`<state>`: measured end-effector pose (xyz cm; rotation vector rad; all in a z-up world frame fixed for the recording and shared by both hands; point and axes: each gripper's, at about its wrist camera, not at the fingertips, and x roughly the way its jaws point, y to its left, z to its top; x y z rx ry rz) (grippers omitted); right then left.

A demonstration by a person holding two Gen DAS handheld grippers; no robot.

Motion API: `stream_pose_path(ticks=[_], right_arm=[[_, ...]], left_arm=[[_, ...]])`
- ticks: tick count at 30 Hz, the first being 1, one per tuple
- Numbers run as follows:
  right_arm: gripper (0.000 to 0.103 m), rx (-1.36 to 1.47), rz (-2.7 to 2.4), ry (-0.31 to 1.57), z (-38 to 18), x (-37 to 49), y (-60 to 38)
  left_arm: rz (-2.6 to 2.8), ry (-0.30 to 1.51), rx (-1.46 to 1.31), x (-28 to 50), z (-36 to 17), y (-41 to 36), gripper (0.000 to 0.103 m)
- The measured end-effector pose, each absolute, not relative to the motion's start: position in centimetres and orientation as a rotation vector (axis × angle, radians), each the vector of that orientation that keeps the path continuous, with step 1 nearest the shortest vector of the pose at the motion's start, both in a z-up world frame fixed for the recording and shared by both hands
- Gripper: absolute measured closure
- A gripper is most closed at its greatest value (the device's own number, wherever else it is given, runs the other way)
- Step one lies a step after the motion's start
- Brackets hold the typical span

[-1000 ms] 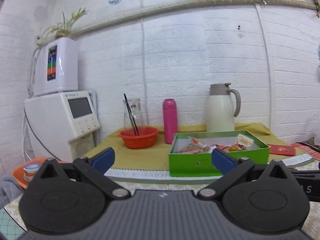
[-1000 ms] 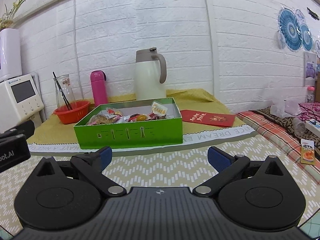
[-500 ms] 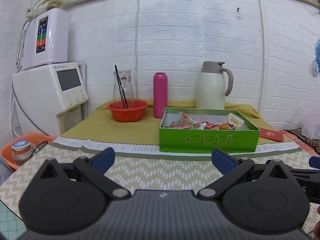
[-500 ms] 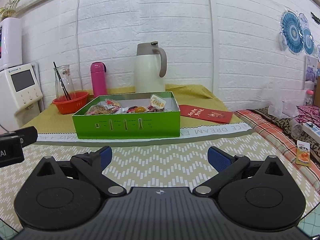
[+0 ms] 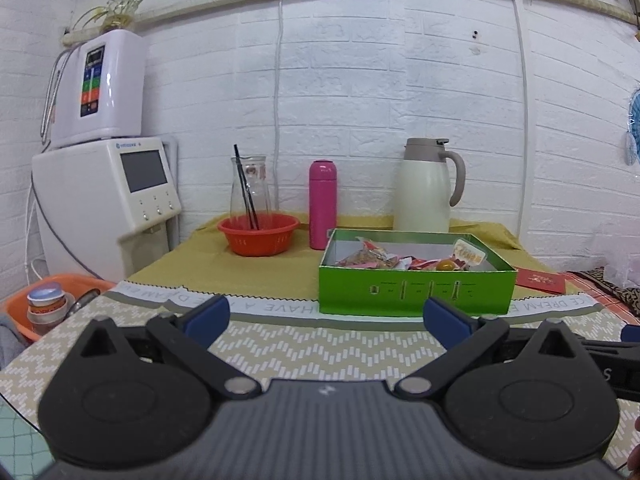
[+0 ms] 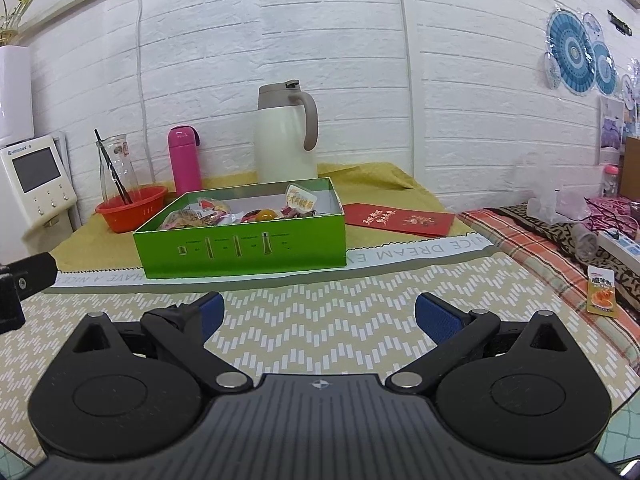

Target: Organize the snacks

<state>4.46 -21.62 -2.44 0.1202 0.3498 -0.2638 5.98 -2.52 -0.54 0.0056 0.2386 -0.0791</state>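
The left tongs (image 5: 327,316) stand wide apart with nothing between their blue pads, hovering over the zigzag-patterned cloth (image 5: 320,350) of the surface. The right tongs (image 6: 319,314) are likewise spread and empty above the same cloth; a dark part of the left tool shows at 9 o'clock in the right wrist view.

Straight ahead at 12 o'clock from both sits the green box (image 6: 244,246), open at the top, resting where the patterned cloth meets a mustard cloth (image 5: 248,270). Wrapped snacks (image 6: 240,212) lie heaped inside it, with one pale packet (image 6: 301,199) propped upright at the far right corner. No object lies between the tongs and the box.

Behind the box, against the white brick wall, stand a cream thermal jug (image 6: 287,136) at 12 o'clock and a pink flask (image 6: 185,160) at 11 o'clock. Further toward 10 o'clock is a red bowl (image 6: 131,208) with a glass carafe (image 6: 116,168) just behind it, dark sticks leaning in it. A white dispenser (image 5: 104,204) stands off the surface's left end, and an orange basin (image 5: 60,300) sits low at 9 o'clock in the left wrist view.

At 1 o'clock in the right wrist view a red envelope (image 6: 400,219) lies flat just beside the box. At 3 o'clock, well apart from the box, a single orange snack packet (image 6: 601,290) lies on a striped blanket (image 6: 532,248).
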Motion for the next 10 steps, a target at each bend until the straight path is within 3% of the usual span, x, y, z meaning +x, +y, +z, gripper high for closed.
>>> stream_pose_path(ticks=[10], right_arm=[[0.000, 0.123, -0.295, 0.349, -2.62, 4.28, -22.04]], left_arm=[[-0.082, 0.234, 0.009, 6.01, -0.76, -2.42, 0.000]])
